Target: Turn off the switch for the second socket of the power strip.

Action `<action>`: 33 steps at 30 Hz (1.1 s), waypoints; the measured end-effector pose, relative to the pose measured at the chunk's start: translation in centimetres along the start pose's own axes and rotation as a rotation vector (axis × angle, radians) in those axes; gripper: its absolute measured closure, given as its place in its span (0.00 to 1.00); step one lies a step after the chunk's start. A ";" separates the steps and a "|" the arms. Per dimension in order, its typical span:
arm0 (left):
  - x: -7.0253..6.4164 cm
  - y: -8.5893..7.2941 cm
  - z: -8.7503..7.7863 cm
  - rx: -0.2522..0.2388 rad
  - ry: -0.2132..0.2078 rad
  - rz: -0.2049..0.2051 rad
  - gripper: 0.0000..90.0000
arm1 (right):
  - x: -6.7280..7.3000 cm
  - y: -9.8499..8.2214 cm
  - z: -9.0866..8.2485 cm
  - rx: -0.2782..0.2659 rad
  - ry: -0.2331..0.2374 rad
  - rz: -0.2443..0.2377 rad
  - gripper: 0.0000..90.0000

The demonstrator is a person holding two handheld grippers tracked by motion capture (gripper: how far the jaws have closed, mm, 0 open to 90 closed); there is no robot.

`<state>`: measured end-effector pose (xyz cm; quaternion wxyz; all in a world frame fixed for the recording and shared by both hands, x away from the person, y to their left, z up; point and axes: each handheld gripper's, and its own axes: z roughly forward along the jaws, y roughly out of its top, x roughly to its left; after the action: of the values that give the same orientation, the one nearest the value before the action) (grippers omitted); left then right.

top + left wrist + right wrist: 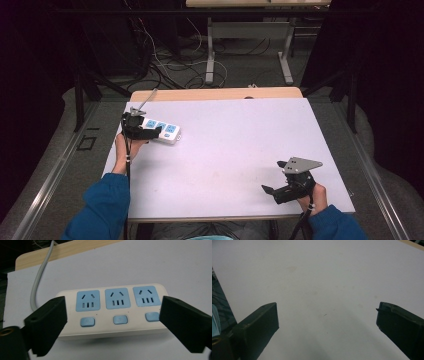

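Left gripper (112,322), jaws apart, flanks the white power strip (112,311) with 3 sockets. Right gripper (327,322): jaws apart over bare table (319,277).

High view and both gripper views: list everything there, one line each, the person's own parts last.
power strip: one, white with three blue sockets and three blue buttons, far left of the sheet
grey cable: one, runs from the strip off the far edge
white sheet: one, covers the table
wooden table: one, tan edge beyond the sheet
left gripper: black, open, its fingers either side of the strip
right gripper: black, open, near right
sleeves: two, blue
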<state>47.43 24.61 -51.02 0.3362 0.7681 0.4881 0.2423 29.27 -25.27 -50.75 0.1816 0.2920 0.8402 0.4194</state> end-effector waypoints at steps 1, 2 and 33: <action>0.0 0.0 0.1 -0.002 -0.003 -0.002 0.14 | 0.0 0.0 0.0 0.000 0.000 0.000 0.04; 0.0 0.0 0.1 0.004 -0.001 -0.001 0.20 | 0.0 0.0 0.0 0.001 0.000 0.001 0.04; 0.1 -0.7 1.9 0.002 -0.070 -0.023 0.99 | 0.0 0.0 0.0 0.002 -0.003 0.003 0.04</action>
<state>48.35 24.35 -52.80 0.3550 0.7708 0.4853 0.2107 29.27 -25.27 -50.75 0.1820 0.2939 0.8400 0.4183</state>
